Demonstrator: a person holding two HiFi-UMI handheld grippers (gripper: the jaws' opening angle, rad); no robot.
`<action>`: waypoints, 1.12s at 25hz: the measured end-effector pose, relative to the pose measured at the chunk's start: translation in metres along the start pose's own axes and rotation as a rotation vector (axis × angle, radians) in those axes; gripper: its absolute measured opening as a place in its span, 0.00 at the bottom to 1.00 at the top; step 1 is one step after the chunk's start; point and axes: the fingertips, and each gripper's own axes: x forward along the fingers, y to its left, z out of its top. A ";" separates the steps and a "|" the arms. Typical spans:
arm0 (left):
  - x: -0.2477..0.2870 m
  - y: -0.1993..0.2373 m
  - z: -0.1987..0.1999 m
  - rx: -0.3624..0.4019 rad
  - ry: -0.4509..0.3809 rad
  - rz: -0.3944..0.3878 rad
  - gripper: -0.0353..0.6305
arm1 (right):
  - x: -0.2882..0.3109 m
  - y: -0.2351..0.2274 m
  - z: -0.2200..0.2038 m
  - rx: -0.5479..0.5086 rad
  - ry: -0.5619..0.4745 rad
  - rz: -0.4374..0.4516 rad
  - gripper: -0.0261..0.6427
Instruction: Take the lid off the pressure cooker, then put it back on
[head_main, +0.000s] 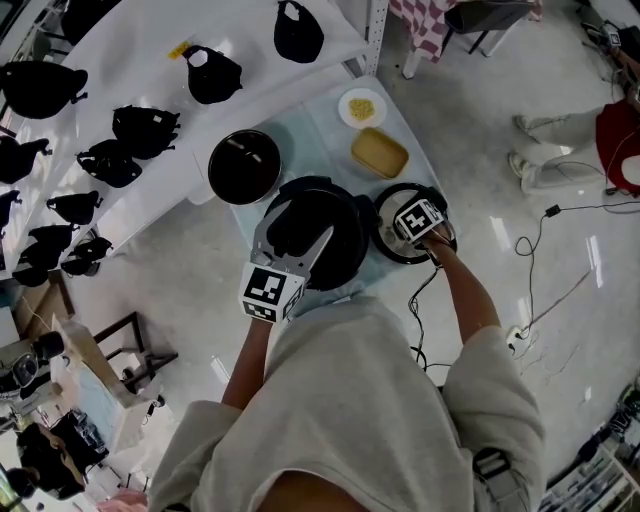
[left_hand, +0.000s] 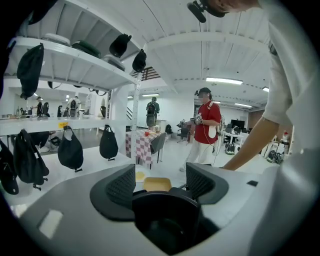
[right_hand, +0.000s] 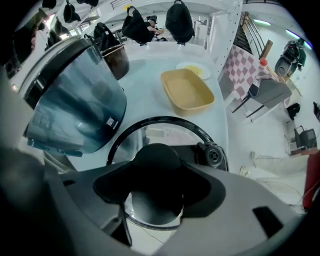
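Observation:
The black pressure cooker (head_main: 345, 255) stands open-topped on the pale blue table (head_main: 320, 130), its shiny side (right_hand: 75, 105) at the left of the right gripper view. My left gripper (head_main: 300, 245) reaches over it, and its jaws (left_hand: 162, 187) are shut on a black handle part (left_hand: 165, 220) of the cooker. The glass lid (head_main: 388, 245) with its black rim (right_hand: 165, 121) is off the cooker, just to its right. My right gripper (head_main: 412, 235) is shut on the lid's black knob (right_hand: 156, 160). I cannot tell whether the lid rests on the table.
A black pot (head_main: 243, 165) sits behind the cooker at left; a yellow tray (head_main: 379, 153) and a white plate (head_main: 361, 107) lie behind the lid. White shelves with several black bags (head_main: 130, 140) run along the left. A person in red (left_hand: 206, 125) stands far off.

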 end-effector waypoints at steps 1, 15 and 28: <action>0.000 0.001 0.000 -0.002 -0.001 0.002 0.50 | 0.000 0.000 -0.001 -0.002 0.006 0.004 0.45; 0.001 0.007 -0.003 -0.023 -0.014 0.003 0.50 | -0.024 0.003 0.006 0.034 -0.080 -0.009 0.48; 0.004 0.017 -0.009 -0.050 -0.026 0.015 0.50 | -0.142 0.036 0.048 0.119 -0.544 -0.092 0.48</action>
